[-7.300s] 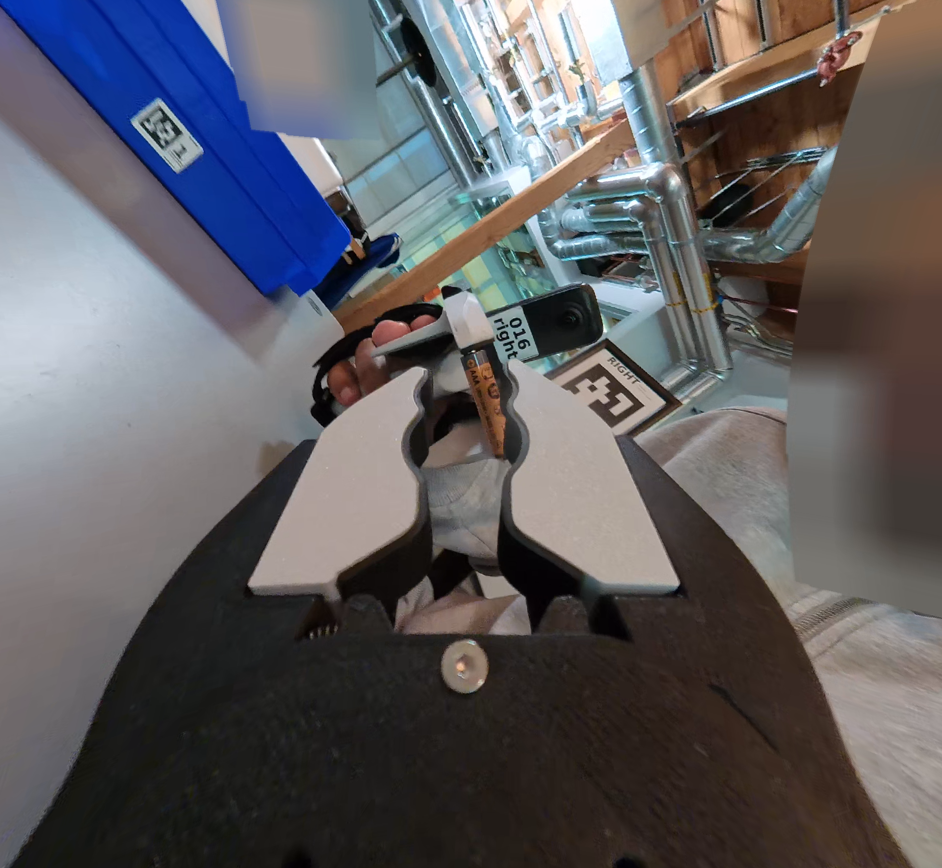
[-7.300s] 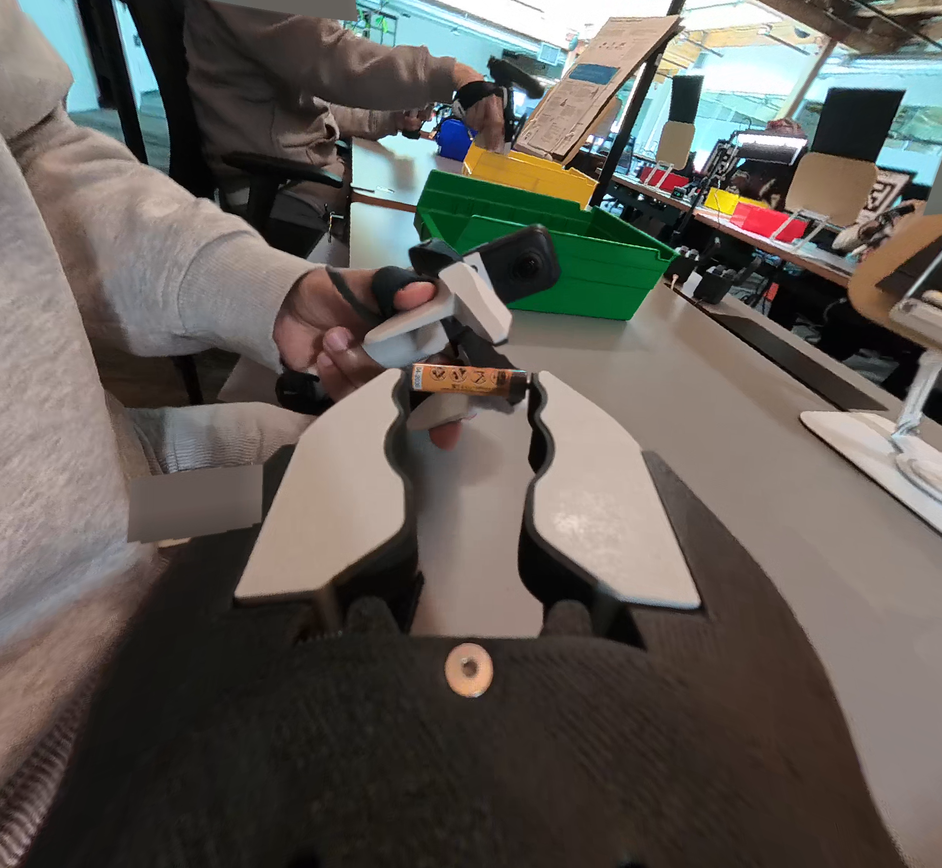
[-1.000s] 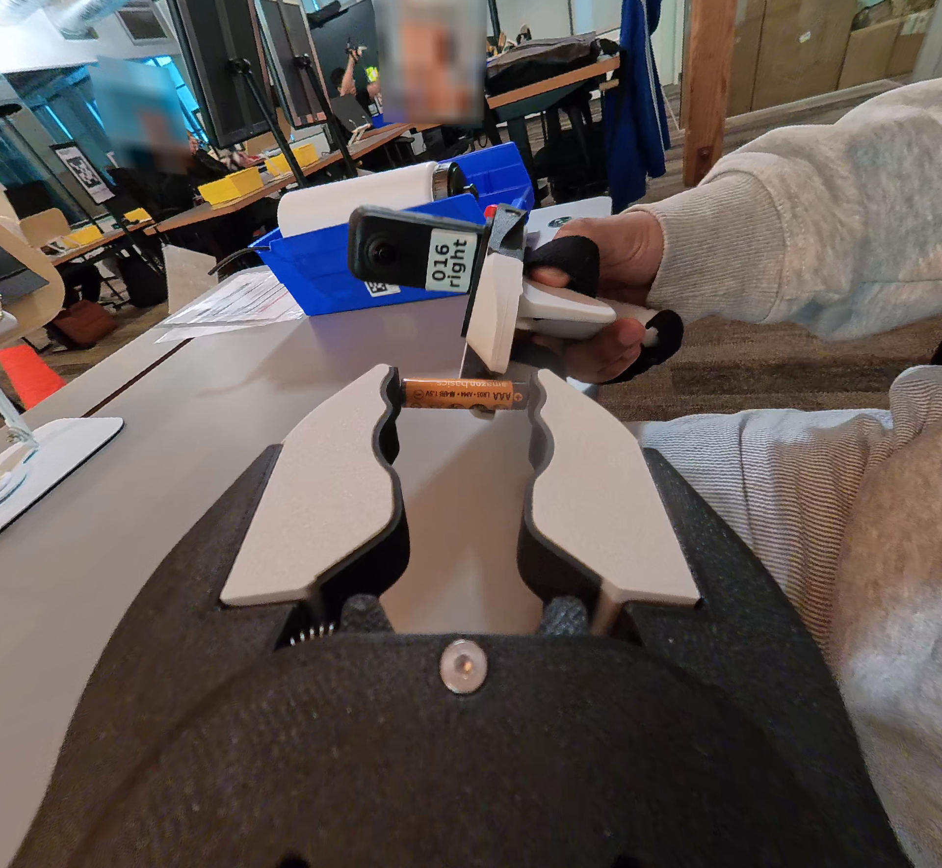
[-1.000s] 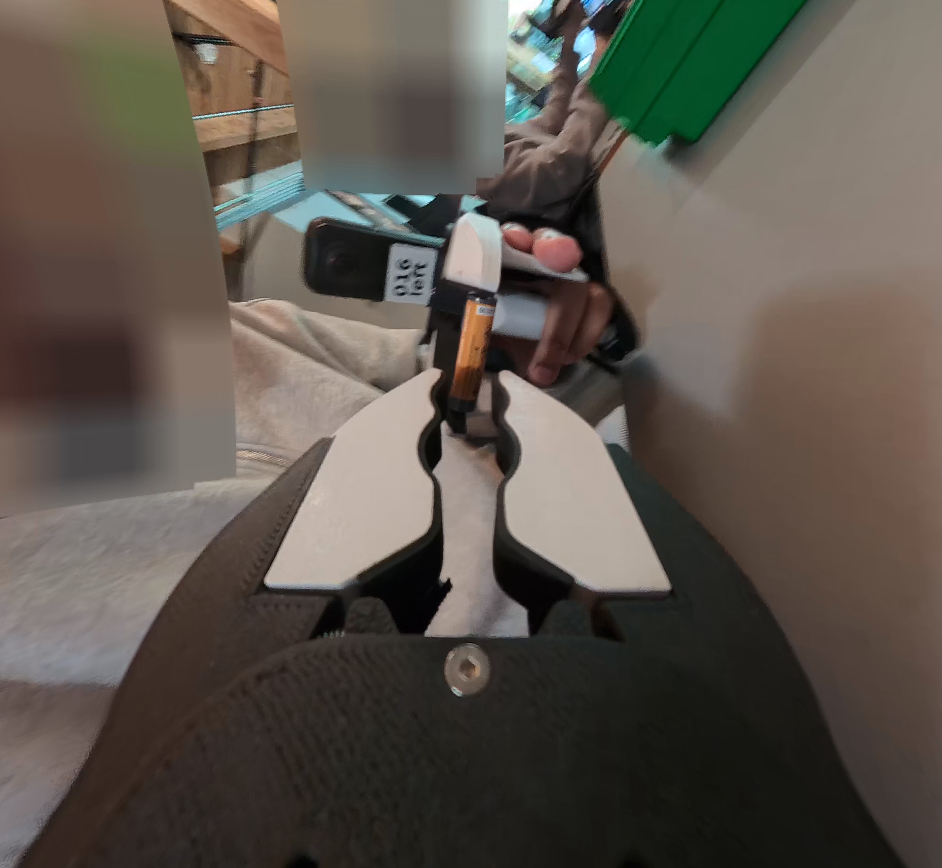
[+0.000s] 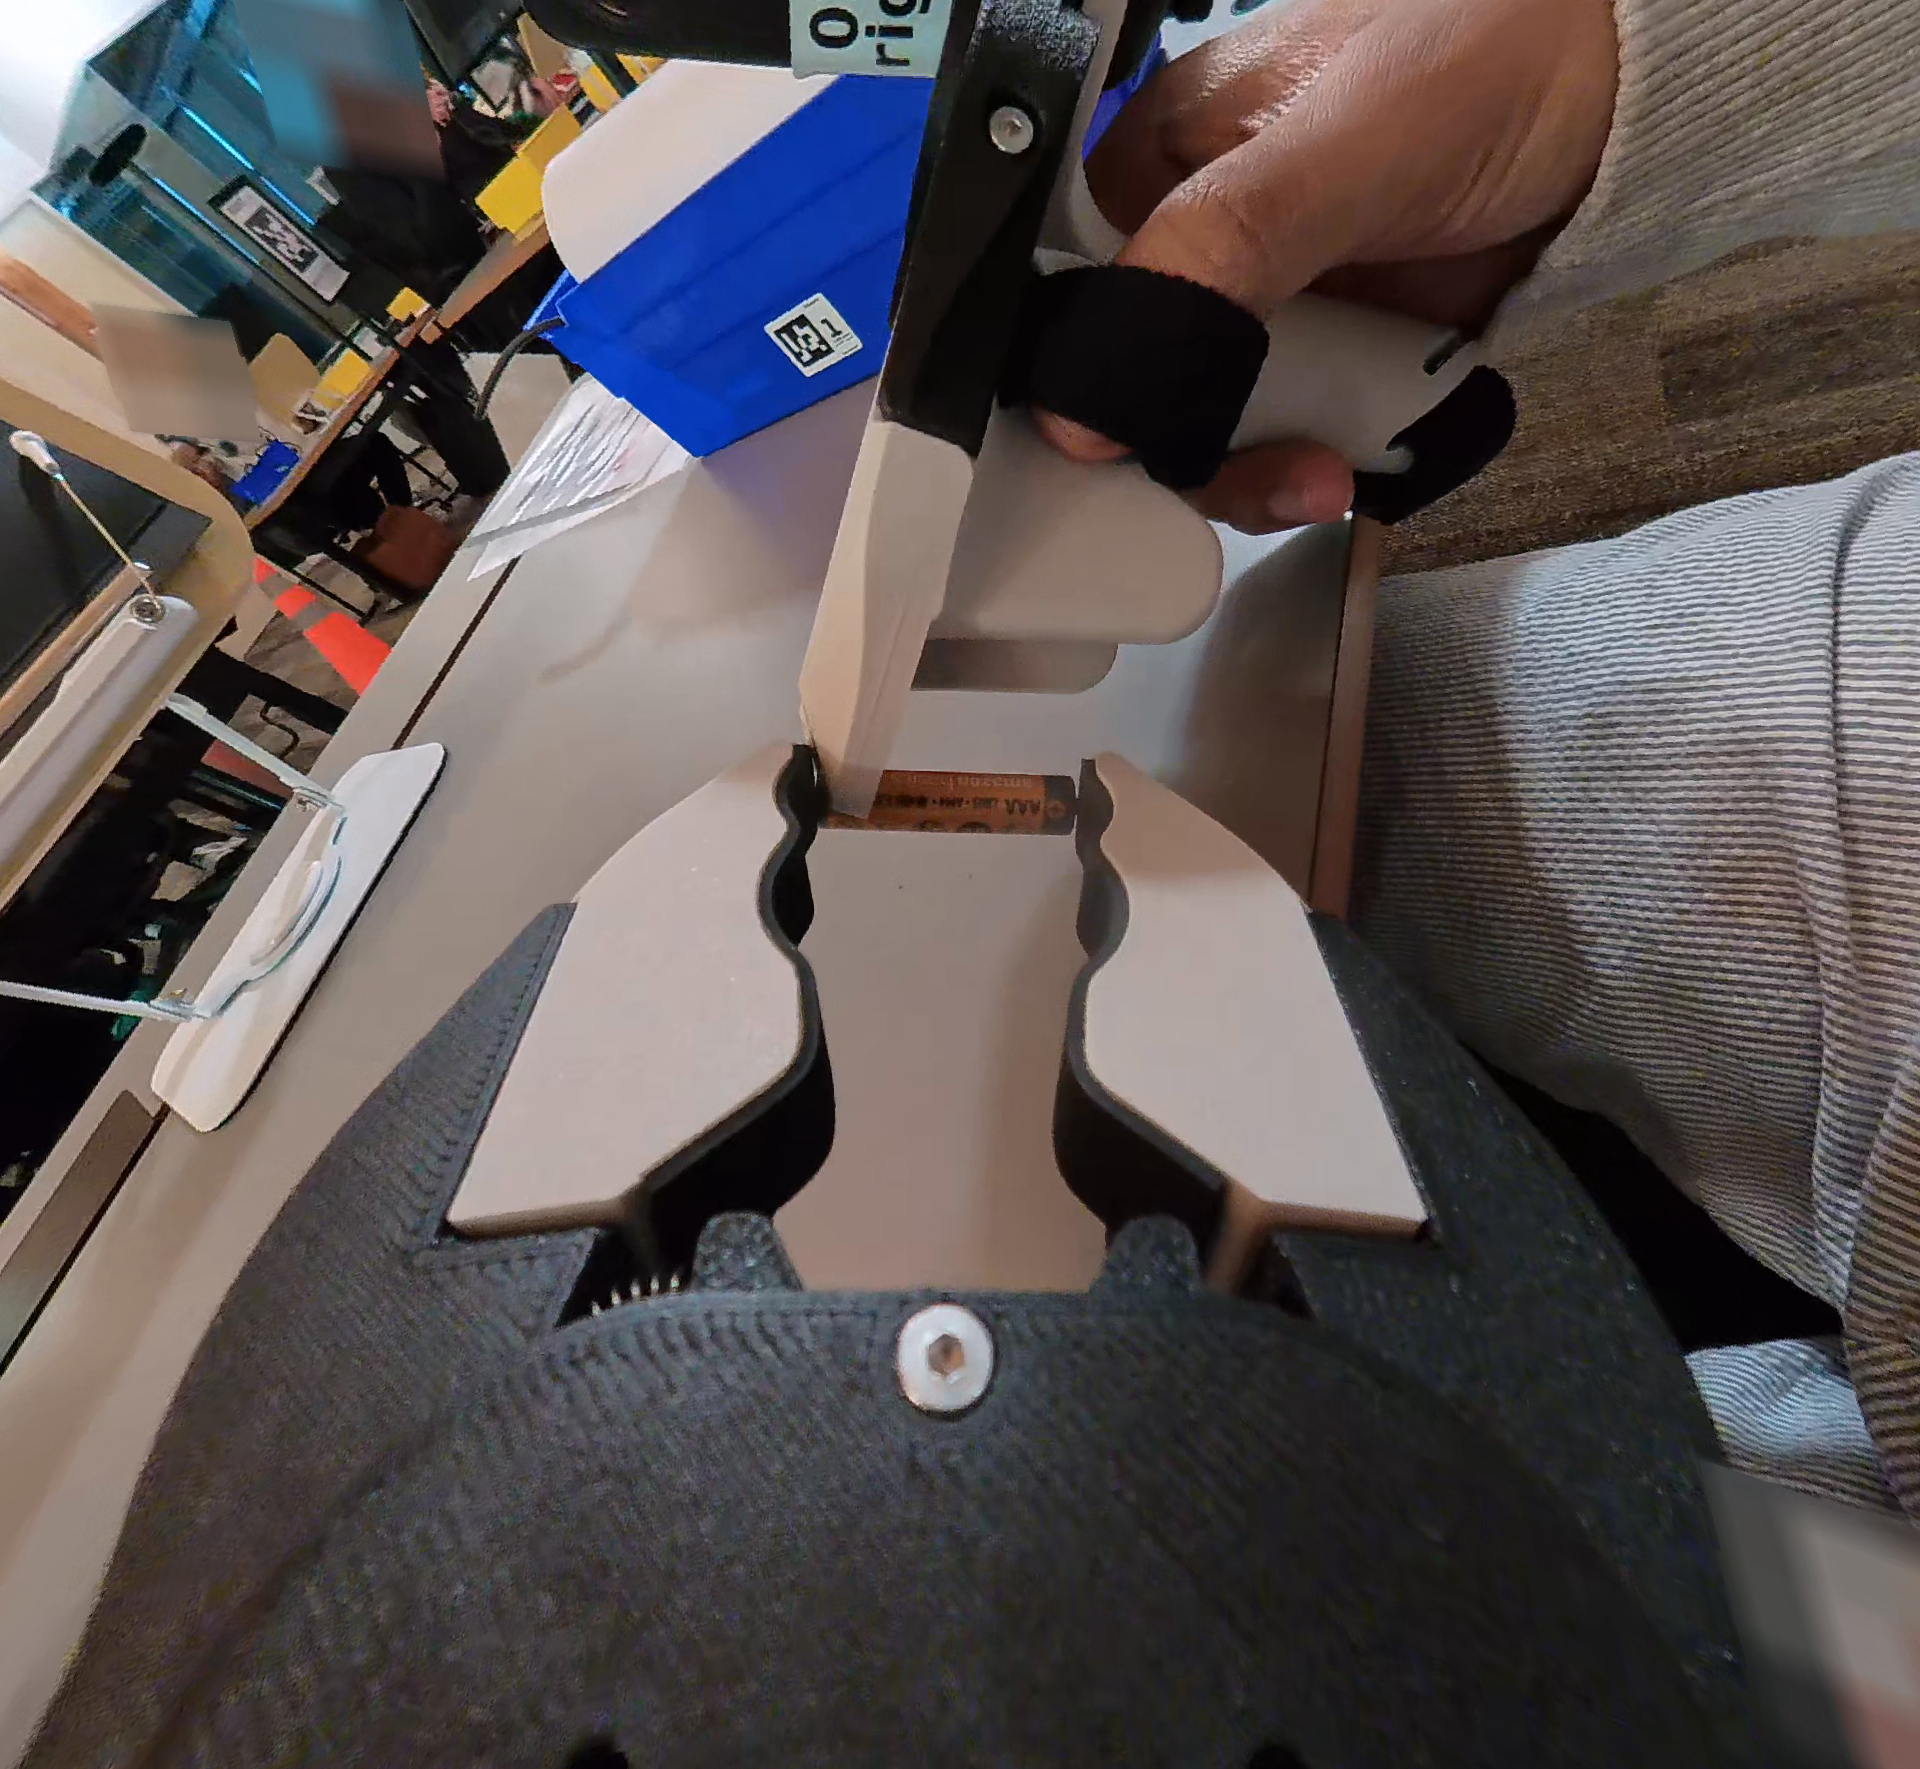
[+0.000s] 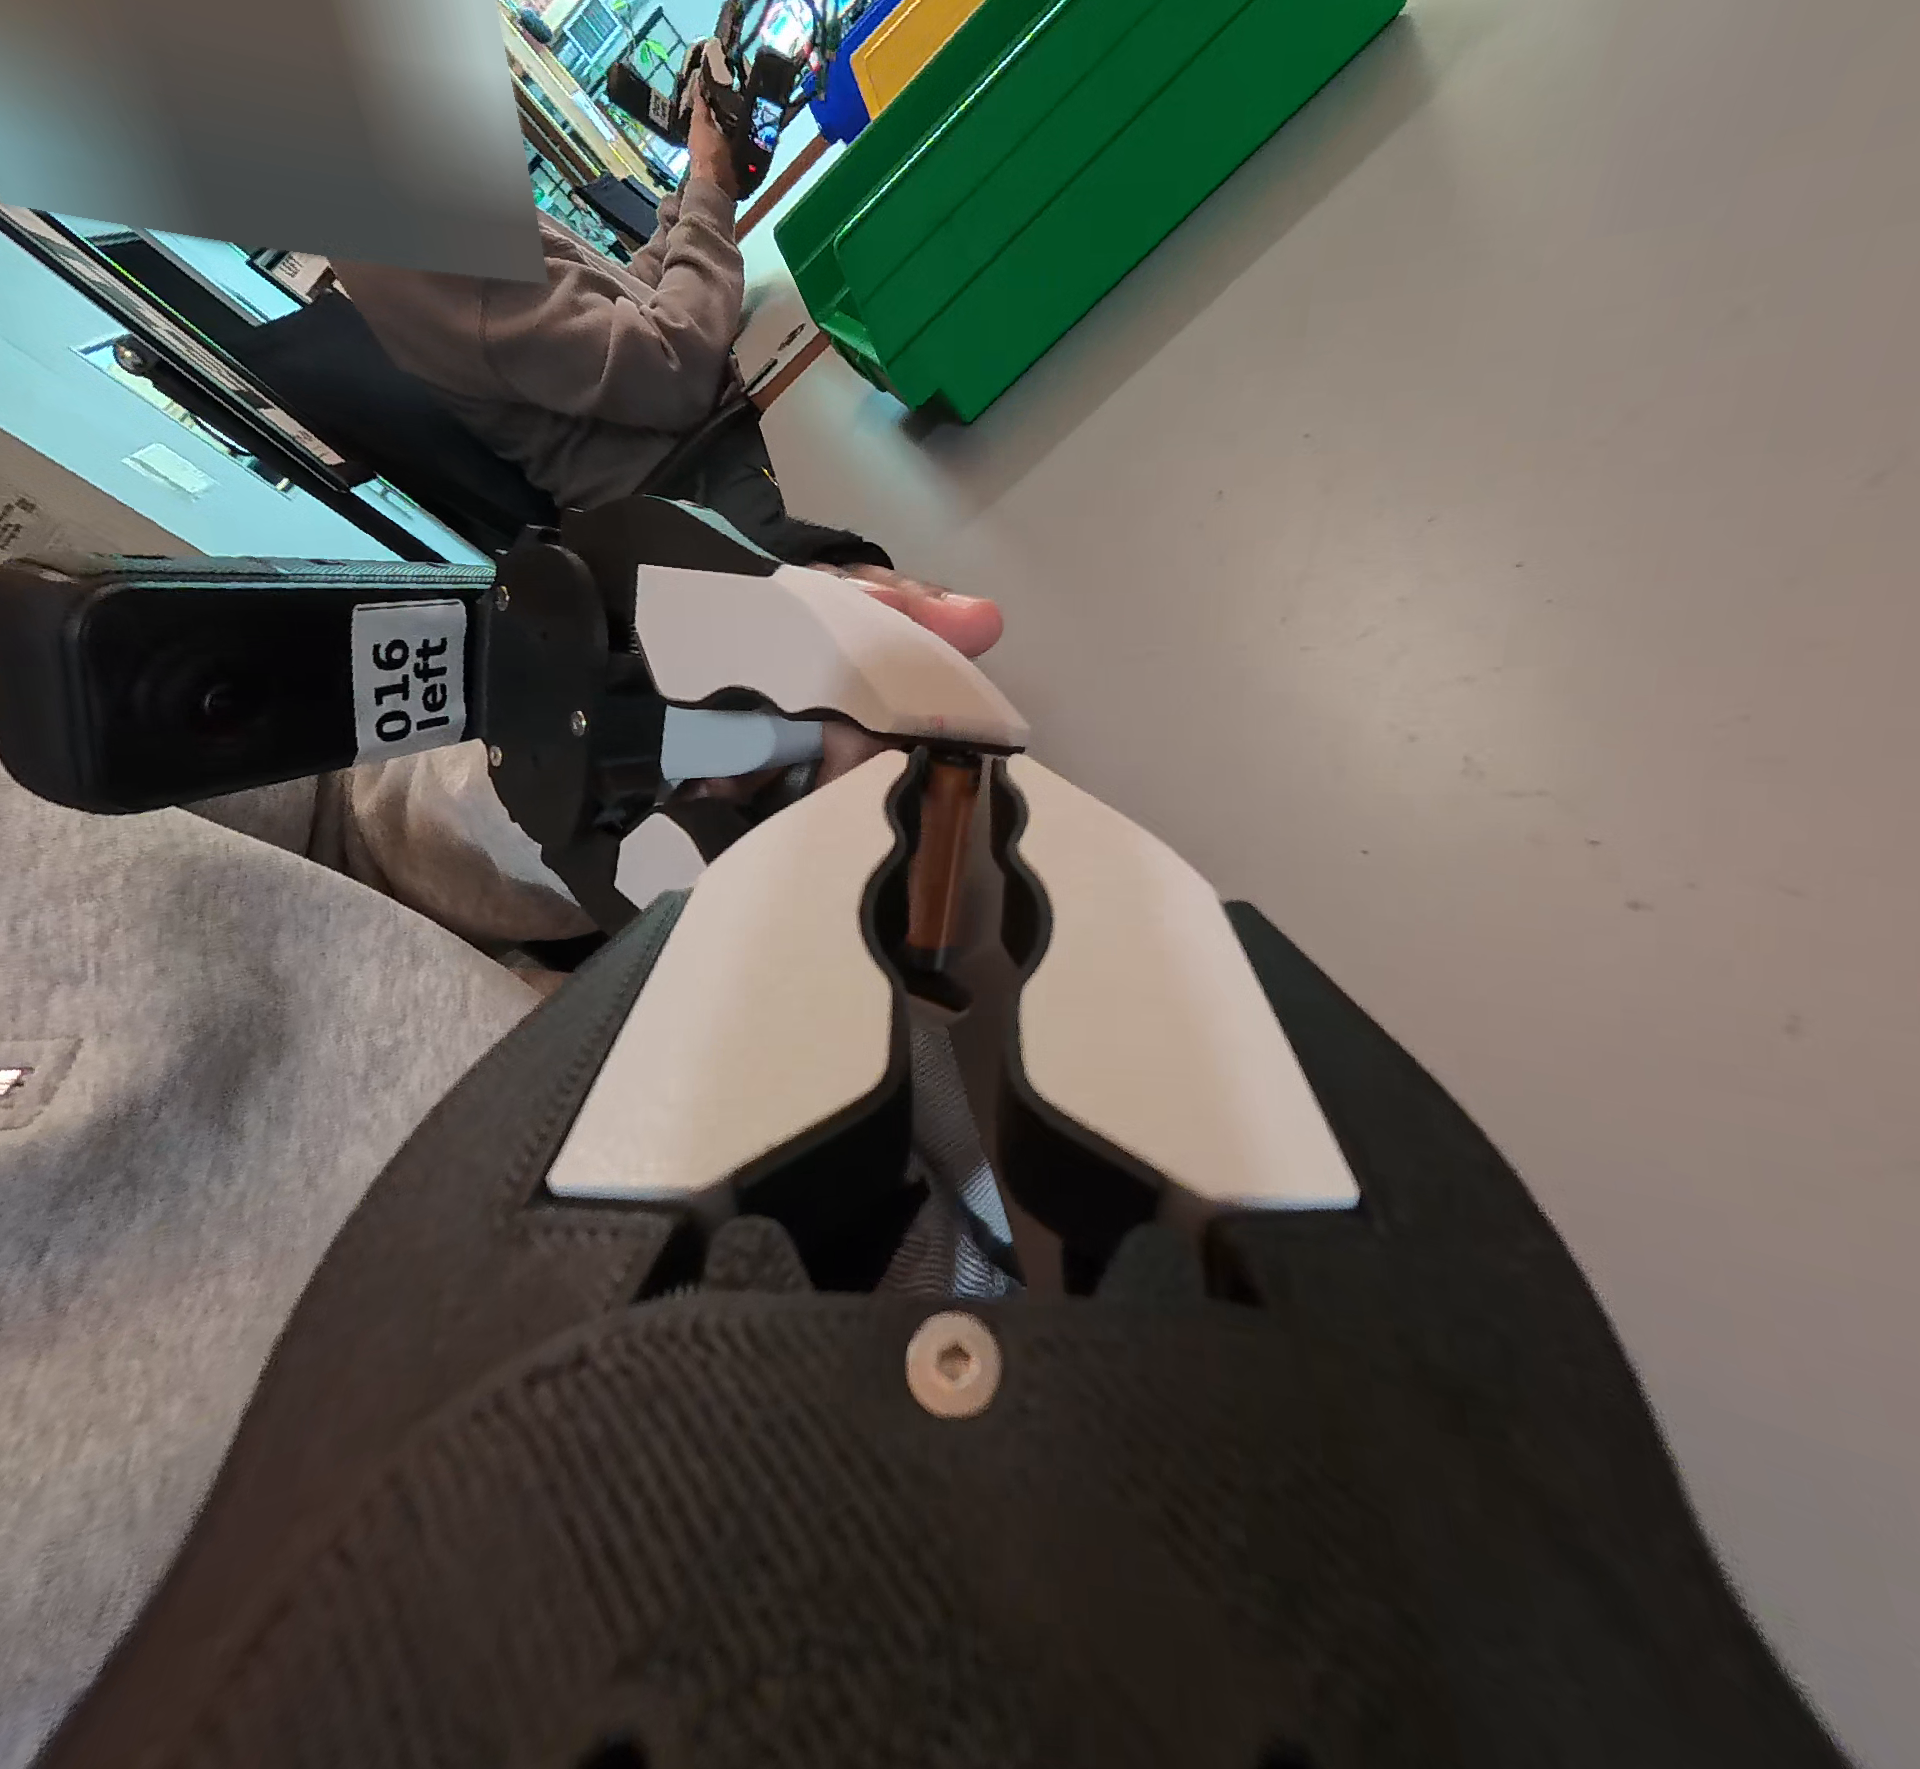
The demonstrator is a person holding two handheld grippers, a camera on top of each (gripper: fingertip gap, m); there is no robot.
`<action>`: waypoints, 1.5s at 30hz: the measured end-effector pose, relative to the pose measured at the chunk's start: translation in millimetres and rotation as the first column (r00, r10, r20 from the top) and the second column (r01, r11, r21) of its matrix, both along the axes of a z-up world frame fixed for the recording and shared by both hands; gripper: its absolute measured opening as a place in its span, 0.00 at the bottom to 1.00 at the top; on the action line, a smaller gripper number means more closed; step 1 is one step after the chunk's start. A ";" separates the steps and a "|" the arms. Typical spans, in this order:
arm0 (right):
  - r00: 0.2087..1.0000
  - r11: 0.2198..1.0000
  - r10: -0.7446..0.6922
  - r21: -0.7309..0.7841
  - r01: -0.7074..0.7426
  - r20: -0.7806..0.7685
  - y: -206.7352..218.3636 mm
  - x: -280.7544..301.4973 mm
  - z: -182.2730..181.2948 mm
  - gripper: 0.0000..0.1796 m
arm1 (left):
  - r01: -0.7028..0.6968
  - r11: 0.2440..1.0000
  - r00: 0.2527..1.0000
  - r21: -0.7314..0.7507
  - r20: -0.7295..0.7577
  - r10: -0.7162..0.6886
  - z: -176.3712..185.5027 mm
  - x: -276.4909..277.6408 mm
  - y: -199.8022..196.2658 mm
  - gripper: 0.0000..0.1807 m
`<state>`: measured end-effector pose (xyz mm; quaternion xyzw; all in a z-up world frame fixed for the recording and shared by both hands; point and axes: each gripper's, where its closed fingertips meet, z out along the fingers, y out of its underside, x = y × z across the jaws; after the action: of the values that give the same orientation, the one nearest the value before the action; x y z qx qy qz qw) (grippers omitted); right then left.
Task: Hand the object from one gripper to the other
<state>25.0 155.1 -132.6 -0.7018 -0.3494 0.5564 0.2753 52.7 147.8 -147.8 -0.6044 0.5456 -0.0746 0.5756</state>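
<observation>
The grey table (image 6: 1558, 369) lies bare around the grippers. A green bin (image 6: 1091, 119) stands near its far edge; a blue bin (image 5: 748, 265) bears a small square code sticker. The right gripper (image 6: 951, 774) has narrow jaws pinching the orange battery (image 5: 961, 800), which runs along its fingers. The left gripper (image 5: 945, 784) spans the same battery end to end, jaws fairly wide, touching both ends. Each gripper's camera carries a white printed label. The battery's far tip is hidden behind the left gripper's fingers (image 6: 831, 649).
</observation>
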 end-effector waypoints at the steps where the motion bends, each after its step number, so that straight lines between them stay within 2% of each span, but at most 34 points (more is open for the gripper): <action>1: 1.000 1.000 0.003 -0.010 -0.003 -0.005 -0.3 0.0 0.4 0.06 | -0.001 1.000 1.000 0.002 -0.001 0.001 0.0 0.0 0.1 0.27; 9: 0.999 0.996 -0.009 -0.085 0.006 -0.036 2.6 2.4 3.1 0.06 | -0.034 0.999 0.999 -0.019 0.028 0.035 -0.3 -1.0 4.8 0.29; 13: 0.991 0.994 -0.040 -0.103 0.027 -0.128 9.1 7.9 16.0 0.06 | -0.048 0.990 0.984 -0.131 0.165 0.069 11.0 -7.1 10.3 0.30; 16: 0.969 0.996 -0.055 -0.079 0.037 -0.242 12.3 12.7 34.6 0.06 | 0.010 0.965 0.945 -0.261 0.317 0.076 23.4 -11.4 10.3 0.29; 19: 0.945 0.999 -0.041 -0.018 0.037 -0.323 10.5 16.4 50.7 0.06 | 0.177 0.894 0.867 -0.412 0.495 0.057 34.5 -8.9 2.1 0.22; 22: 0.936 0.998 -0.013 0.055 0.034 -0.352 5.9 17.0 59.3 0.06 | 0.399 0.745 0.767 -0.534 0.640 0.048 41.7 -3.0 -9.7 0.22; 25: 0.927 0.992 0.032 0.124 0.016 -0.373 -1.3 15.3 65.1 0.06 | 0.529 0.637 0.695 -0.561 0.717 0.054 49.0 -1.9 -17.1 0.18; 28: 0.925 0.980 0.085 0.201 -0.009 -0.369 -10.2 12.1 66.8 0.06 | 0.590 0.599 0.649 -0.542 0.759 0.048 56.6 -3.8 -20.8 0.13; 33: 0.934 0.952 0.132 0.306 -0.025 -0.333 -20.6 5.9 64.9 0.06 | 0.621 0.577 0.632 -0.531 0.774 0.034 59.4 -4.4 -24.2 0.06; 43: 0.926 0.953 0.116 0.304 -0.001 -0.360 -18.5 8.4 68.7 0.06 | 0.614 0.596 0.640 -0.518 0.768 0.008 61.2 -6.1 -24.9 0.06; 44: 0.924 0.952 0.106 0.305 0.012 -0.368 -17.1 8.5 69.9 0.12 | 0.611 0.601 0.643 -0.515 0.765 0.002 61.3 -6.1 -25.3 0.06; 45: 0.921 0.947 0.085 0.317 0.044 -0.381 -13.7 9.2 72.4 0.22 | 0.609 0.601 0.646 -0.518 0.763 0.003 60.9 -6.1 -25.1 0.06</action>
<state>34.2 141.4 -60.1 -0.5194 -0.3803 0.6238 0.4431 46.6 122.7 -86.9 -0.5940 0.3082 -0.6173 0.4137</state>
